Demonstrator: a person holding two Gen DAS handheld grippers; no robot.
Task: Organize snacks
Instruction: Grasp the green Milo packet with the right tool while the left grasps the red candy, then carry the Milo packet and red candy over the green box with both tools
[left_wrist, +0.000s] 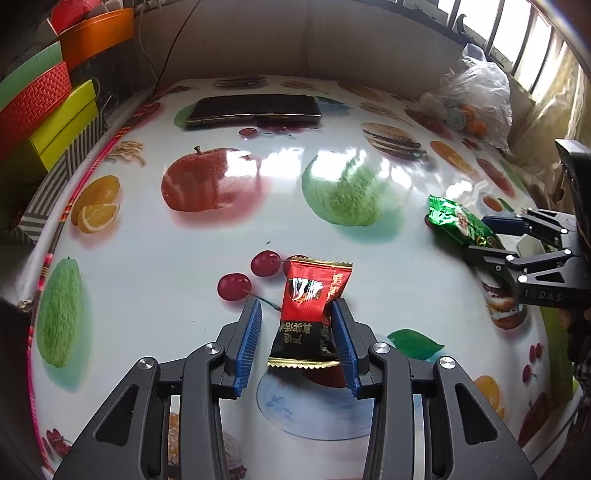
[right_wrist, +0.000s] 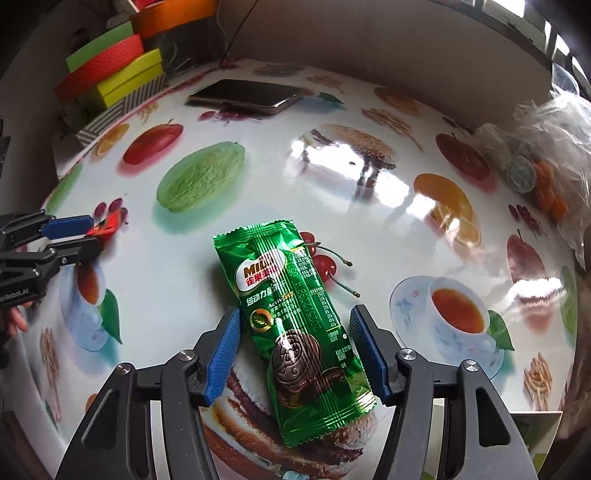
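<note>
left claw (left_wrist: 296, 308) spread around red snack packet (left_wrist: 312, 310), right claw (right_wrist: 295, 321) spread around green biscuit packet (right_wrist: 295, 325).

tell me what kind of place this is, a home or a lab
Most likely a home, at a dining or side table. The tablecloth is glossy, printed with fruit and burgers; a phone lies on it, a plastic bag of fruit sits near a barred window, and colourful boxes are stacked alongside.

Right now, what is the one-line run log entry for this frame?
left gripper: open, straddling red snack packet | right gripper: open, straddling green Milo packet | both packets on table | phone far edge
</note>
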